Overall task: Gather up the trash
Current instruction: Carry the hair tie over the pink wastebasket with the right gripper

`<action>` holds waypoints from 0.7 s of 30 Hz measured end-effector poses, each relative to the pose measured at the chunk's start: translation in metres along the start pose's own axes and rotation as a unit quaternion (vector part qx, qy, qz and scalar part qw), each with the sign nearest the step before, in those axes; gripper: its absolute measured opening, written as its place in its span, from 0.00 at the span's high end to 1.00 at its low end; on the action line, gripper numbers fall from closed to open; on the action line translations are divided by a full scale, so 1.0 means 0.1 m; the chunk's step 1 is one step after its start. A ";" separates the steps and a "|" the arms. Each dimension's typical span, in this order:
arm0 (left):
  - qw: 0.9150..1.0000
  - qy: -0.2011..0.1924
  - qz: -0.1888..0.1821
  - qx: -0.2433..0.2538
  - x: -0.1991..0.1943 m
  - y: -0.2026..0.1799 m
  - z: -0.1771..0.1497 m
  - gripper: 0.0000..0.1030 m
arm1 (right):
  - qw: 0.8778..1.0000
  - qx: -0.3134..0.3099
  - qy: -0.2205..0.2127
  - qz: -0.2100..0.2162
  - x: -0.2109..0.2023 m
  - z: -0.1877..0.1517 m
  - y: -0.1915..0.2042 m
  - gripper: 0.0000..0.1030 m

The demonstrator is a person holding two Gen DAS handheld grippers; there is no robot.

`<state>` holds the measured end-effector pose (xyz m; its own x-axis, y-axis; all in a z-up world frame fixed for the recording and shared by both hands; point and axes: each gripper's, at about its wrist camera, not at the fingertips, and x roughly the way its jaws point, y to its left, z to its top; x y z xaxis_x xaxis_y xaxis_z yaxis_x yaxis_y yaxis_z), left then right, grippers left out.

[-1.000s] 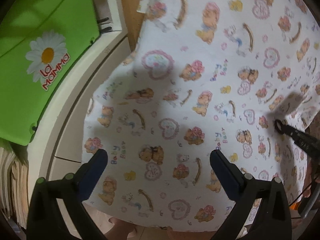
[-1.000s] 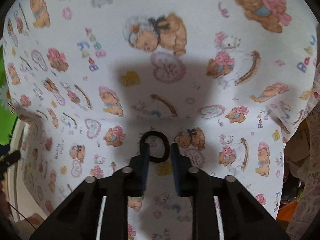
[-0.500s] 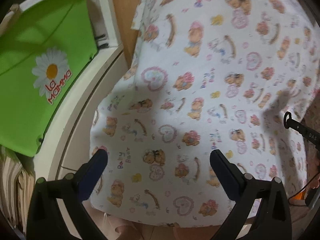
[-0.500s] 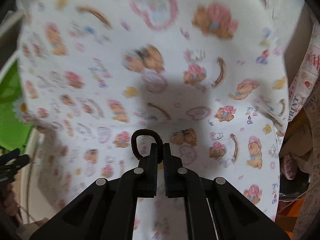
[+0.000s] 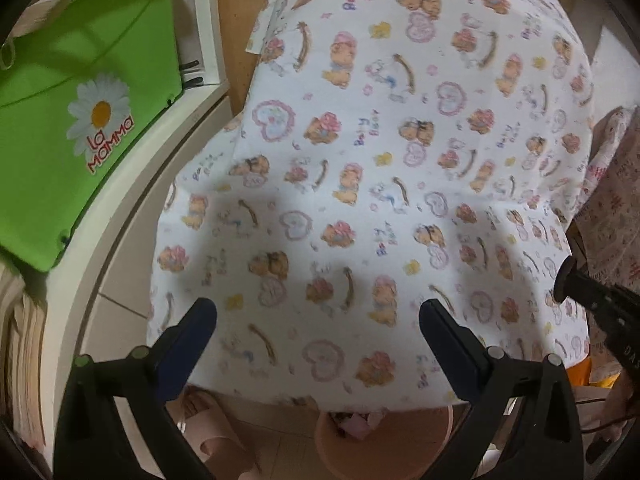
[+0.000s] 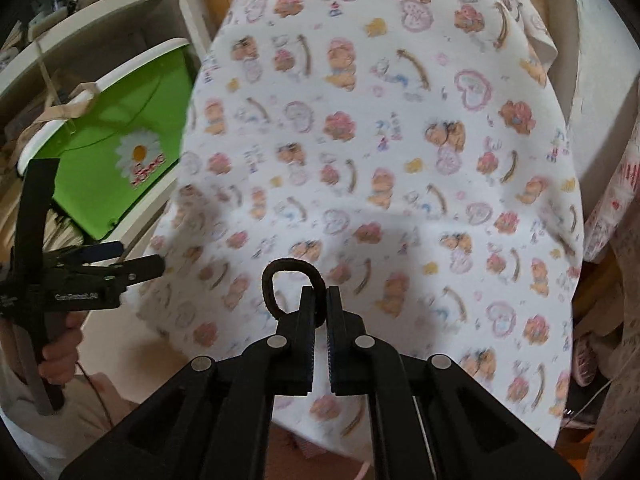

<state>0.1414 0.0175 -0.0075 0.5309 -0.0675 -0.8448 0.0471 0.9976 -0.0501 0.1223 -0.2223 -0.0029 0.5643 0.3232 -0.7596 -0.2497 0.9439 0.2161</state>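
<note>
My right gripper (image 6: 320, 300) is shut on a black hair tie (image 6: 280, 276), whose loop sticks out past the fingertips, held above the table covered with a white teddy-bear cloth (image 6: 380, 140). In the left wrist view the right gripper (image 5: 592, 300) comes in from the right edge. My left gripper (image 5: 318, 316) is open and empty over the near edge of the cloth (image 5: 380, 160). It also shows at the left in the right wrist view (image 6: 136, 264). A pink trash bin (image 5: 384, 440) with scraps inside stands on the floor under the table's front edge.
A green bin with a daisy logo (image 5: 80, 120) sits in a white shelf unit (image 5: 132, 184) to the left. Pink slippers (image 5: 208, 432) lie on the tiled floor. Another patterned cloth (image 5: 612, 200) hangs at the right.
My right gripper closed on the hair tie and lifted it off the cloth, drawing back. Both grippers pulled back toward the table's front edge, so the pink bin came into view.
</note>
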 end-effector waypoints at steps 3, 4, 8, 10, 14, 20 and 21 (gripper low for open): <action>1.000 0.000 -0.005 0.010 -0.06 -0.13 -0.13 0.10 | 1.000 0.002 0.010 0.014 -0.06 -0.14 0.03 0.95; 1.000 0.000 -0.009 0.013 -0.08 -0.16 -0.16 0.12 | 1.000 -0.001 0.011 0.015 -0.06 -0.17 0.05 0.95; 0.999 0.002 -0.043 0.009 -0.11 -0.23 -0.25 0.31 | 0.999 -0.013 0.028 0.017 0.00 -0.32 0.13 0.95; 0.999 0.008 -0.047 0.006 -0.08 -0.25 -0.27 0.46 | 0.999 -0.020 0.036 0.018 0.03 -0.40 0.17 0.95; 0.998 0.019 -0.058 -0.012 -0.05 -0.23 -0.34 0.63 | 0.998 -0.020 0.056 0.025 0.10 -0.51 0.20 0.95; 0.996 0.041 -0.072 -0.039 -0.08 -0.28 -0.74 0.63 | 0.997 -0.017 0.072 0.036 0.06 -0.73 0.26 0.95; 0.995 0.043 -0.077 -0.039 -0.09 -0.31 -0.79 0.62 | 0.996 -0.018 0.077 0.036 0.06 -0.77 0.28 0.95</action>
<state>0.0684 -0.0114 -0.0407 0.4470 -0.2217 -0.8666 0.0547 0.9738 -0.2209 0.0580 -0.1989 -0.0487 0.4177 0.3736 -0.8282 -0.3155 0.9145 0.2534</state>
